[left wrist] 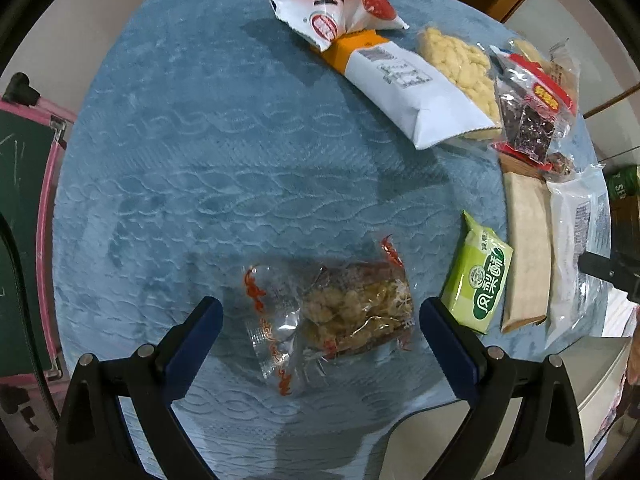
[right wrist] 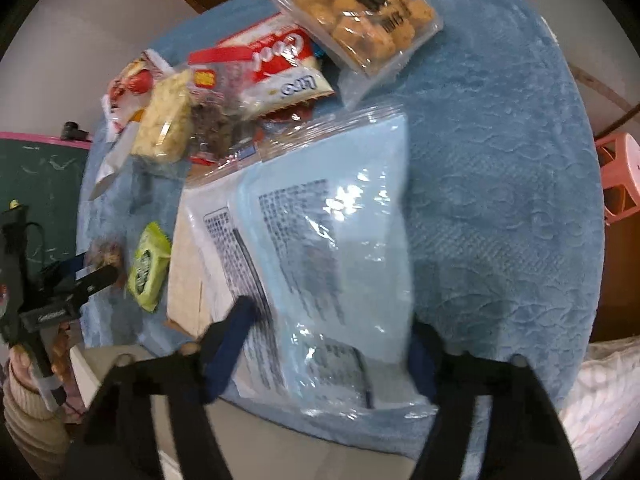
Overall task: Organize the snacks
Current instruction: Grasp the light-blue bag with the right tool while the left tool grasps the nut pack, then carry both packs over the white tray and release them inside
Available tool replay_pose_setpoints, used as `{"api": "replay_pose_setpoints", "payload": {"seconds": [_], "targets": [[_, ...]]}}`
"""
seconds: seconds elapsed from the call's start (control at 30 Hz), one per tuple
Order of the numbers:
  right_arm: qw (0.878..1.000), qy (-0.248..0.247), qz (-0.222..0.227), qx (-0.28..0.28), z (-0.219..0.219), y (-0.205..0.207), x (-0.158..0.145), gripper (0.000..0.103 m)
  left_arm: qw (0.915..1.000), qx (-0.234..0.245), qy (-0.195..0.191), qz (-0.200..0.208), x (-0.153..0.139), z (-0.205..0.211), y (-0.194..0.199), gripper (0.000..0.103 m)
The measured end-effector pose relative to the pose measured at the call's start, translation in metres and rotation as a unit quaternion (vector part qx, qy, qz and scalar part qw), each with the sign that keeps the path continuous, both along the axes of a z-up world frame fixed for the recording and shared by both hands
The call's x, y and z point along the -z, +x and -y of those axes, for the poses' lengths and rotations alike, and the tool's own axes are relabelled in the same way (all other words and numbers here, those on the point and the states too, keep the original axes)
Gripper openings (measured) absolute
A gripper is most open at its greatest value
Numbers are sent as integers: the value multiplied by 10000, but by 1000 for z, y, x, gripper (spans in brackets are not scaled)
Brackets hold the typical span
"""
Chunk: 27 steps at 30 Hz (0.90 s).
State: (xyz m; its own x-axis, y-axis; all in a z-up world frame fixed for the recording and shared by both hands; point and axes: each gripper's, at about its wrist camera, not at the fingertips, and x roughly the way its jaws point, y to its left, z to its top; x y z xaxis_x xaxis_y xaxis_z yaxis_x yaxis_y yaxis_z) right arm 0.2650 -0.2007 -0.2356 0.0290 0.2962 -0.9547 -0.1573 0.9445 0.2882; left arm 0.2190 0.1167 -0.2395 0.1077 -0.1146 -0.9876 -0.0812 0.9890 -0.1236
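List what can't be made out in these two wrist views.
- Right wrist view: the right gripper is motion-blurred; whether its pads press the pale blue plastic packet is unclear.
- Same view: the packet's printed text is smeared by blur and glare.
- Left wrist view: the white printed bag is cut off at the right edge.
- Left wrist view: the left gripper straddles the clear crinkly snack bag.

The left half of the blue plush tablecloth [left wrist: 168, 152] lies free; crowded snack packets [left wrist: 520, 120] block its right edge.
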Motion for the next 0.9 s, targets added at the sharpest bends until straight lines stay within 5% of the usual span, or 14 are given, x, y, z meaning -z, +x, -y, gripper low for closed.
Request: {"api": "replay_pose_setpoints", "payload": {"seconds": [0.17,0.23,0.3,0.33,0.5,0.73,0.9], "targets": [[9989,319,251,217,14,-15,-14,41,9998,-19,-102,-164,9,6,0,94],[9982,336,390,307,17,-22,-21,37,9999,38,21,-121,13,10,-2,83],[9975,280,587,278,19,-30,-28,35,9999,131,64,-15,11,17,0,58],[9970,228,690,249,17,-34,-33,34,9999,150,45,24,8,24,-3,54],[9915,-50,1292,141,1,-49,-57,32,9991,215,215,308,-4,29,-12,53],[9695,-181,2406,427,5,-77,-118,31,9901,102,172,1390,-84,32,-32,53],[9404,-276,3281,856,8,-122,-180,31,9721,471,-46,2297,-168,42,-76,53]]}}
